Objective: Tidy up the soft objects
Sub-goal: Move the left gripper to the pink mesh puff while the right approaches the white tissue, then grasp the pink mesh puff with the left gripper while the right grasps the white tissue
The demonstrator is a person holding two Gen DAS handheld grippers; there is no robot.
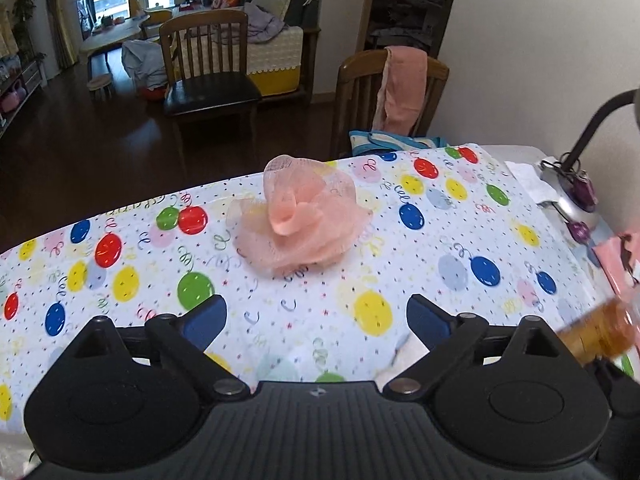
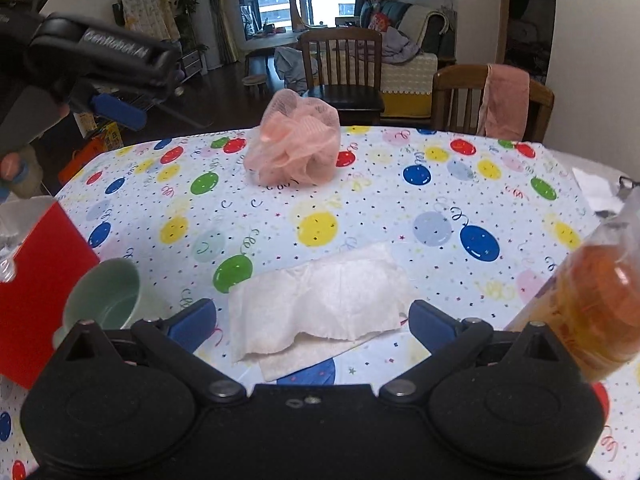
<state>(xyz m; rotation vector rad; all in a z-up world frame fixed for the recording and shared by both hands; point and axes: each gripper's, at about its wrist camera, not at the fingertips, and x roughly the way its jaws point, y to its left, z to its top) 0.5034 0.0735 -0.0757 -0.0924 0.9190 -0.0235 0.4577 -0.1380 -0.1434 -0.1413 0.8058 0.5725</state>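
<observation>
Left claw (image 1: 316, 316): blue pads spread wide, nothing between them, aimed down over the counter (image 1: 120, 288) with its balloon-print cloth. Just ahead, well short of the pads: pink mesh bath pouf (image 1: 298, 220), puffed up, sitting alone near the far edge, untouched.

Right claw (image 2: 312, 322): blue pads likewise apart and empty, poised low over a crumpled white paper towel (image 2: 320, 304) lying flat on the cloth between the two pads, not gripped. Beyond it the same pouf, near the far edge.

Further out, at the left in the right wrist view: pale green ceramic cup (image 2: 104, 300) beside a red box (image 2: 36, 292). At the right: amber plastic bottle (image 2: 596, 304), blurred and close to the lens. In the left wrist view, at the far right: silver lamp base with black gooseneck (image 1: 576, 196).

Progress, judged from how things lie: hardly begun. Both soft things loose on the cloth, well apart, neither lifted nor gathered. No obvious bin or destination in sight. Left to do: pick up both the pouf and the towel and bring them together or put them away.
</observation>
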